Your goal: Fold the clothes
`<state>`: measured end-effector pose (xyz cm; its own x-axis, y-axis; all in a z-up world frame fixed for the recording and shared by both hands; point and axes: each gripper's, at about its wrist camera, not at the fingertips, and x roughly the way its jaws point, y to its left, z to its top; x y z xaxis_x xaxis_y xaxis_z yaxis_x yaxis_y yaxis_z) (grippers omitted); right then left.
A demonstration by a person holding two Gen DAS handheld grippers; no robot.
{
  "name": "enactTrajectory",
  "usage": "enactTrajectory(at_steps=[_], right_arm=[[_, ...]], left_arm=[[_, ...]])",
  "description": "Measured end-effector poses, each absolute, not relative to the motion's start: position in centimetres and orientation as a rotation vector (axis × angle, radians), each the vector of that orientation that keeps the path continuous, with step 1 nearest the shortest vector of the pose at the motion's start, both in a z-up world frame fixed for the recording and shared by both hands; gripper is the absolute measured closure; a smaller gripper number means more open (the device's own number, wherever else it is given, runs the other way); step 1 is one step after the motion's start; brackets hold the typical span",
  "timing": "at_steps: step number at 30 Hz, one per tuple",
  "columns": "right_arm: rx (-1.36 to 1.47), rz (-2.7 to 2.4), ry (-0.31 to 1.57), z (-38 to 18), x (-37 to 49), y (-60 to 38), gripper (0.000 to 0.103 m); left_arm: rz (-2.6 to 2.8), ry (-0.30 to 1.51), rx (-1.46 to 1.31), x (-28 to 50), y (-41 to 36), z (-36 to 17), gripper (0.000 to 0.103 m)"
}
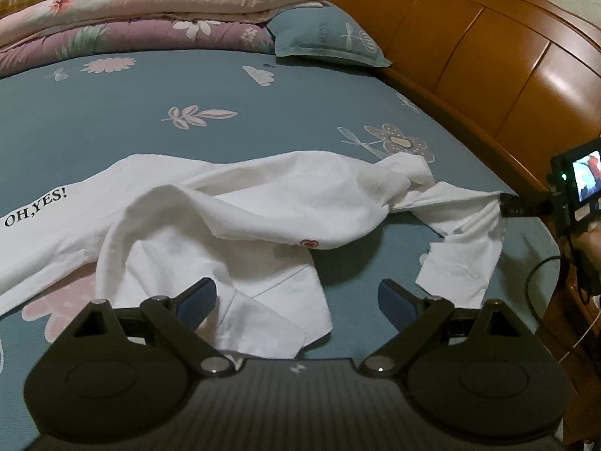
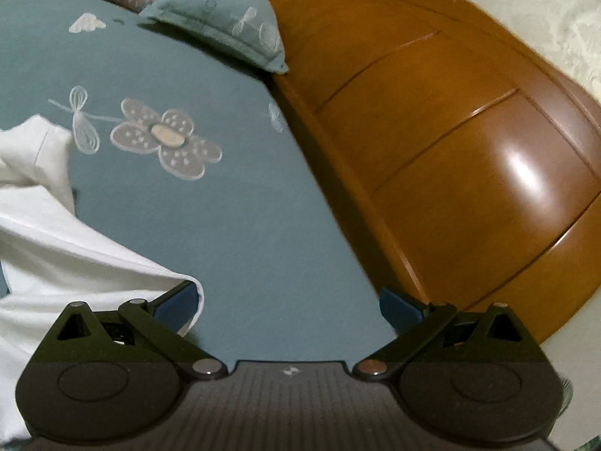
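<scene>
A white shirt (image 1: 233, 218) lies crumpled across the blue-green bed sheet (image 1: 188, 86). It carries black "OH,YES!" lettering (image 1: 35, 210) at the left and a small red heart mark (image 1: 310, 242). My left gripper (image 1: 298, 302) hovers open over the shirt's near hem, with nothing between its fingers. My right gripper (image 1: 507, 206) reaches in from the right at the shirt's far right edge. In the right wrist view that gripper (image 2: 289, 304) is open, and a fold of the white shirt (image 2: 75, 248) drapes over its left finger (image 2: 180, 300).
Folded pink and purple quilts (image 1: 150, 11) and a blue pillow (image 1: 326, 37) lie at the back of the bed. A glossy wooden headboard (image 1: 488, 56) runs along the right side. A black cable (image 1: 533, 282) hangs near the right gripper.
</scene>
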<state>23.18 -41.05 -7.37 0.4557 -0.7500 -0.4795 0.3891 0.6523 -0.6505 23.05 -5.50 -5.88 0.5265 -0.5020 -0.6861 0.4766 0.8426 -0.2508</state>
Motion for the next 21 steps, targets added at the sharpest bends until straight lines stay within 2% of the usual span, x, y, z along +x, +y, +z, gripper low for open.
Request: enactTrajectory(at_steps=[3, 7, 9, 13, 21], right_arm=[[-0.452, -0.642, 0.83, -7.1, 23.2, -39.7, 0.0], [-0.113, -0.343, 0.871, -6.5, 22.6, -40.2, 0.0], [0.013, -0.252, 0.85, -6.2, 22.3, -40.6, 0.0], [0.09, -0.266, 0.764, -5.6, 22.9, -43.0, 0.0], [0.588, -0.266, 0.771, -10.5, 22.4, -51.5, 0.0]], left_arm=[[-0.597, 0.833, -0.03, 22.9, -5.7, -5.8, 0.01], [-0.606, 0.838, -0.027, 22.8, -5.9, -5.8, 0.01], [-0.607, 0.84, -0.026, 22.8, -5.9, -5.8, 0.01], [-0.601, 0.844, -0.032, 22.7, -5.7, -5.7, 0.01], [-0.587, 0.858, -0.035, 22.6, -5.2, -5.8, 0.01]])
